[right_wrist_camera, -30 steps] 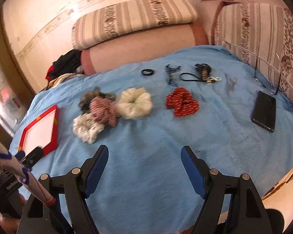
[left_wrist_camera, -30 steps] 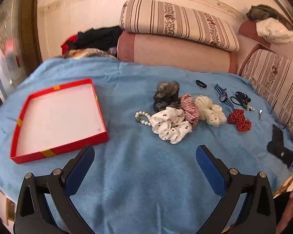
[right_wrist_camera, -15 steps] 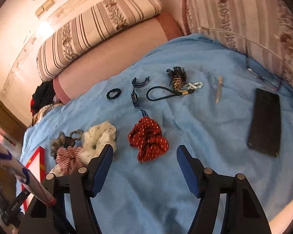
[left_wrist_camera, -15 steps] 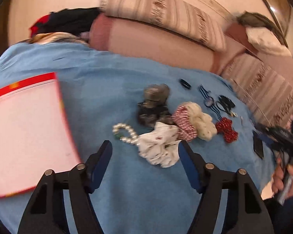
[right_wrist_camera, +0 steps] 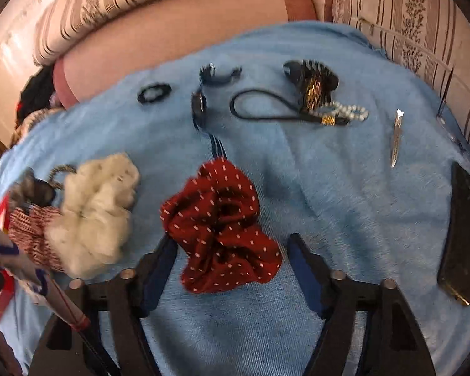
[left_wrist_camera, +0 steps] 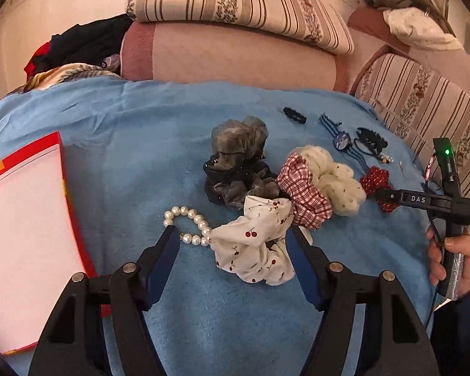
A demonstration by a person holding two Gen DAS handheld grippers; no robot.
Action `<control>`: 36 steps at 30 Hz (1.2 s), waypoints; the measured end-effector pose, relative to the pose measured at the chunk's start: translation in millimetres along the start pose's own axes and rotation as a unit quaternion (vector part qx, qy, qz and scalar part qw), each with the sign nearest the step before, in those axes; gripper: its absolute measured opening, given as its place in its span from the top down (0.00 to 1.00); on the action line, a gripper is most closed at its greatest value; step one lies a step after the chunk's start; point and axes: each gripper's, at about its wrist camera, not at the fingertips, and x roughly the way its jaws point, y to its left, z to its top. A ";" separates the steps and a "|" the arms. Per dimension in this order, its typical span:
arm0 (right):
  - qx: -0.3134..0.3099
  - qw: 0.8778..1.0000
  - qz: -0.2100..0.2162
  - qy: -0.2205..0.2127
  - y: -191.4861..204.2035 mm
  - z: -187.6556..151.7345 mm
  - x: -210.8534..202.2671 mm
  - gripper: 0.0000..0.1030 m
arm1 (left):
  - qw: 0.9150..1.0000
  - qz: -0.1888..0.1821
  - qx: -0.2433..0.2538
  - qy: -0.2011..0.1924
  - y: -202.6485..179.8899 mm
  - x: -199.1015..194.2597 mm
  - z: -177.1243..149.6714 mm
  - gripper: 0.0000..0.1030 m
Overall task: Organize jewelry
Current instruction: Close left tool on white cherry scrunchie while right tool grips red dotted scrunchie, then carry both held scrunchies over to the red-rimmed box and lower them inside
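Straddling the white cherry-print scrunchie [left_wrist_camera: 256,250] with my left gripper [left_wrist_camera: 232,241], I have both blue pads apart and not pressing on the cloth; those jaws have just been narrowing, and the scrunchie lies between them on the blue blanket [left_wrist_camera: 147,144]; a pearl bracelet [left_wrist_camera: 188,224] curls just beside my left pad, touching the scrunchie's edge; behind sit a grey gauzy scrunchie [left_wrist_camera: 238,163], a red-checked scrunchie [left_wrist_camera: 304,194] and a cream scrunchie [left_wrist_camera: 332,181], all bunched together; the red box lid [left_wrist_camera: 78,235] with its white inside lies well to the left. My right gripper [right_wrist_camera: 232,247] hangs over the red dotted scrunchie [right_wrist_camera: 219,222]; its jaws have just been closing and stand either side of the cloth; whether the pads already touch it I cannot tell through the blur; farther back lie a small black hair tie [right_wrist_camera: 153,92], a blue striped band [right_wrist_camera: 203,100], a black cord with beaded charms [right_wrist_camera: 310,97] and a metal clip [right_wrist_camera: 395,138]; a dark phone [right_wrist_camera: 462,228] rests near the right edge; my right hand [left_wrist_camera: 454,257] shows in the left view, gripping the handle.
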 end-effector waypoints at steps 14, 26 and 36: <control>0.030 0.995 0.064 -0.077 -2.7 -14.4 -50.8 0.86 | 0.999 0.007 0.040 0.028 -12.8 36.4 2.3 0.72; -0.021 0.985 0.115 -0.130 38.5 -21.6 -77.3 0.86 | 0.999 0.008 0.041 -0.034 -17.8 0.8 3.8 0.90; -0.077 0.976 0.137 -0.152 79.8 -37.1 -88.1 0.86 | 0.996 0.034 0.028 -0.082 -9.3 -25.3 11.3 0.90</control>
